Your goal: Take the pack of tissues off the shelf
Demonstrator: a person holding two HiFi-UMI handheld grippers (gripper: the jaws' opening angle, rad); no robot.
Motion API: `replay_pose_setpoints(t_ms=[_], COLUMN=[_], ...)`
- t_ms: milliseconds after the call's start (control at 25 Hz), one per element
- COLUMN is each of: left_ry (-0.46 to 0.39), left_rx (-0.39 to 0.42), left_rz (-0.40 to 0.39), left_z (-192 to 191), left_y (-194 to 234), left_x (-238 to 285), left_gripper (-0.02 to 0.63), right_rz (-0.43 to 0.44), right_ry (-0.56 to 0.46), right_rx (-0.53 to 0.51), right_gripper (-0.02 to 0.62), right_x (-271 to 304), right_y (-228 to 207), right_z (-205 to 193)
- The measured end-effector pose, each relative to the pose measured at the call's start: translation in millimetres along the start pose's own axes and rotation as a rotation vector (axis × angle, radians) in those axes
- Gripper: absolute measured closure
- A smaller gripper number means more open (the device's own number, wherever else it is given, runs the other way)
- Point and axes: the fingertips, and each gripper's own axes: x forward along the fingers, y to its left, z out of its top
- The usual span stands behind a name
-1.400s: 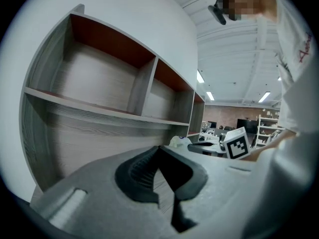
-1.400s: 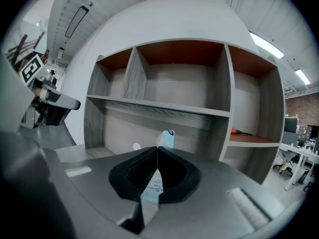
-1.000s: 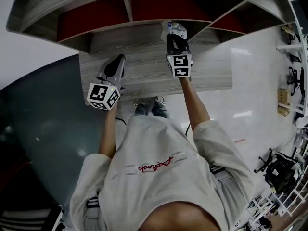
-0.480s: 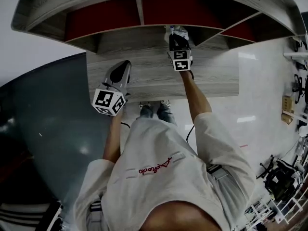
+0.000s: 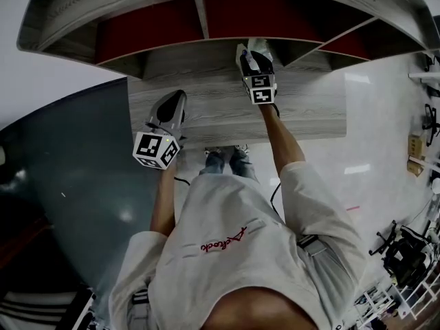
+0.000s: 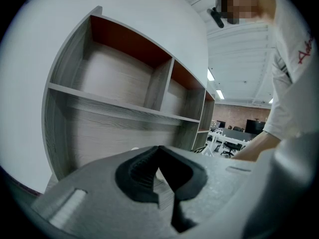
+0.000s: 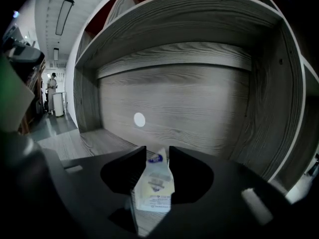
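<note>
The pack of tissues (image 7: pixel 153 185), white with a blue mark at its top, stands on the grey wooden shelf (image 7: pixel 99 143) inside a compartment. It also shows as a pale pack (image 5: pixel 257 46) at the shelf's back in the head view. My right gripper (image 7: pixel 157 151) reaches into that compartment. Its jaws are opening, and the pack stands between them with a little space at each fingertip. In the head view the right gripper (image 5: pixel 250 59) is right at the pack. My left gripper (image 5: pixel 173 102) hovers over the front of the shelf board, shut and empty, as the left gripper (image 6: pixel 159 149) also appears in its own view.
The shelf unit (image 6: pixel 114 106) has red-backed upper compartments (image 5: pixel 148 29) and upright dividers (image 5: pixel 201 9). The right compartment's side wall (image 7: pixel 271 118) stands close to the right gripper. A person stands below the shelf, and desks and chairs (image 6: pixel 227 143) are far off.
My right gripper has pushed a little deeper into the compartment, up to the tissue pack. The left gripper has stayed in about the same place.
</note>
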Motion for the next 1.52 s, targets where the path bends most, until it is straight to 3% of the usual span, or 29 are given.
replay_pose_setpoints(t_ms=[240,400,640,1000,1520], left_ry=[-0.01,-0.016,-0.031,-0.053,-0.09], left_rx=[0.009,0.016,0.037,0.07,0.104], left_rz=[-0.028,-0.048,-0.077,-0.102,-0.121], left_z=[3.2,6.1,13.8,18.7,29.2], left_y=[-9.0,-17.8,-32.0,-51.6,-68.2], left_x=[5.3,11.1,15.7,11.3,0.9], left_gripper=[0.607,0.607,0.607,0.607,0.607], right_rz=[-0.014,-0.036,-0.057,-0.057,-0.039], right_ry=[-0.054,-0.101,-0.153,-0.21,-0.388], right_rx=[0.011,0.019,0.007,-0.005,-0.044], right_gripper=[0.422,0.511,0.588,0.588,0.589], right_x=[-19.7,-39.6,-71.1,-113.1,-211.0], right_y=[-4.0,-8.5,-11.8,-6.9,27.0], right_z=[15.4,27.9,44.1,60.9,116.9])
